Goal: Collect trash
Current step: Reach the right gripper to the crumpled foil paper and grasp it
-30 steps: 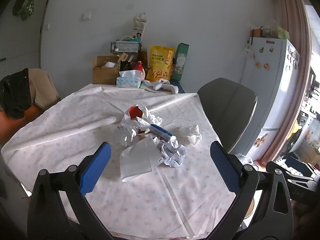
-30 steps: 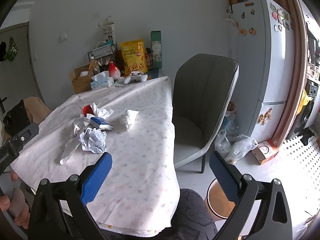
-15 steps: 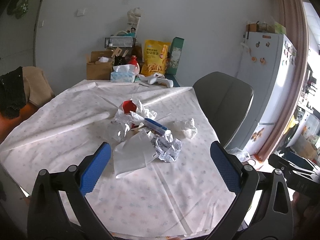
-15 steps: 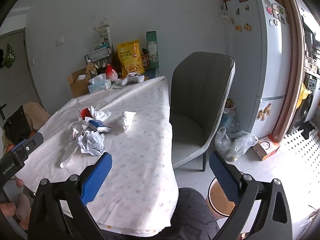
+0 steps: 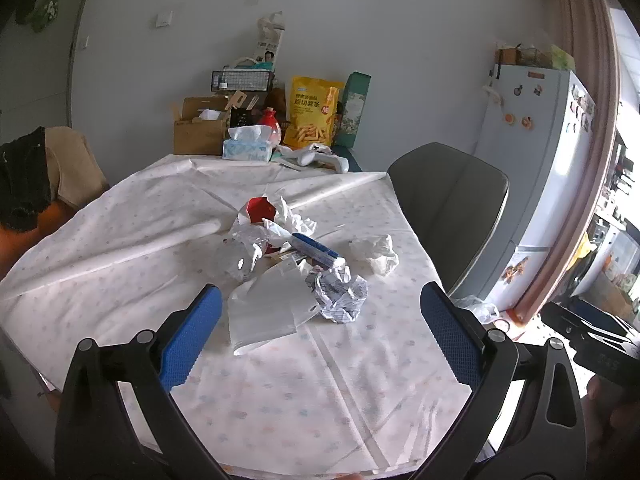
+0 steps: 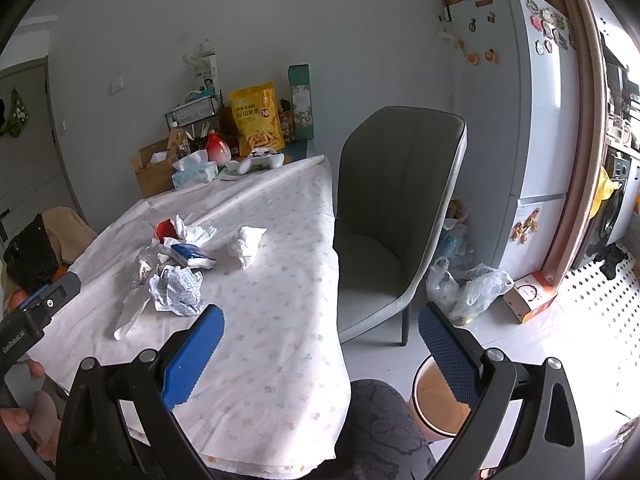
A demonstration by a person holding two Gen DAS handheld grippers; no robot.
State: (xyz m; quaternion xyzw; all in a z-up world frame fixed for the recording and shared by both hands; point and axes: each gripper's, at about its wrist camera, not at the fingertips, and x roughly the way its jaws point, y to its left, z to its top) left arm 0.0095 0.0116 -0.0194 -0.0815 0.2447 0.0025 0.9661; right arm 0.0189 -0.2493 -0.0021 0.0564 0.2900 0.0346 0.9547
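A heap of trash lies mid-table: a crumpled printed paper ball [image 5: 340, 294], a flat white bag [image 5: 266, 312], a blue-and-white packet [image 5: 316, 250], a red carton [image 5: 260, 210], a crushed clear plastic wrapper [image 5: 240, 258] and a white tissue wad [image 5: 376, 252]. My left gripper [image 5: 320, 336] is open and empty, above the near table edge, short of the heap. My right gripper [image 6: 320, 354] is open and empty over the table's near right corner. The paper ball [image 6: 176, 290] and tissue wad [image 6: 245, 246] show in the right wrist view too.
A beige bin [image 6: 438, 400] stands on the floor by the table's near right corner. A grey chair [image 6: 396, 216] is at the right side, plastic bags [image 6: 468, 286] and a fridge [image 6: 532, 120] beyond. Boxes, a tissue box [image 5: 246, 148] and a snack bag [image 5: 312, 118] fill the far table end.
Both grippers have drifted slightly, so the trash heap sits a little further left in the views. Both stay open and empty. Nothing on the table has moved.
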